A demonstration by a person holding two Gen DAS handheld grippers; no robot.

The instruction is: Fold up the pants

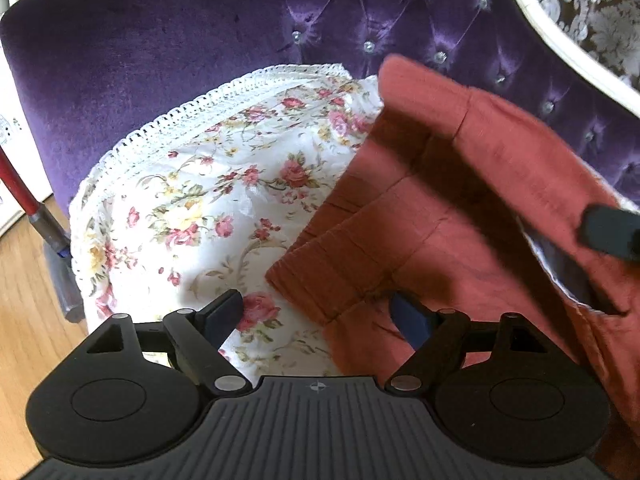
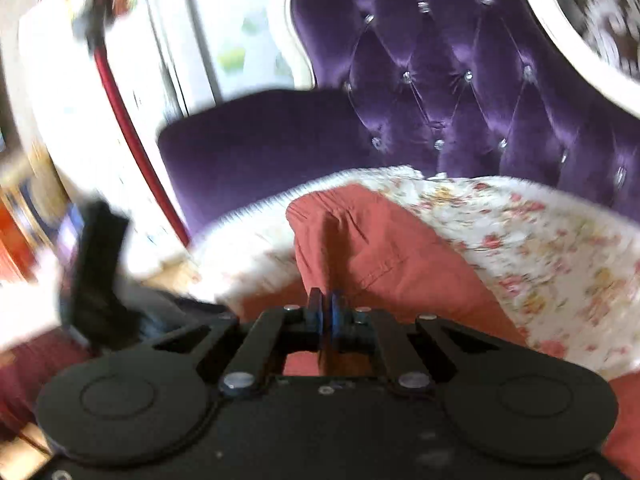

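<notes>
Rust-red pants point(image 1: 460, 200) lie on a floral cloth point(image 1: 208, 200) over a purple seat, partly folded, with a lifted flap at the right. My left gripper point(image 1: 316, 316) is open and empty, its fingers spread over the pants' ribbed waistband corner. My right gripper point(image 2: 329, 312) is shut on a fold of the pants point(image 2: 360, 248) and holds it raised; the view is blurred. The right gripper also shows at the right edge of the left wrist view point(image 1: 612, 236).
A purple tufted velvet sofa back point(image 1: 400, 20) and armrest point(image 1: 140, 72) stand behind the cloth. A red-handled vacuum point(image 1: 24, 200) leans at the left on the wooden floor point(image 1: 28, 340). The cloth has a lace edge point(image 1: 160, 124).
</notes>
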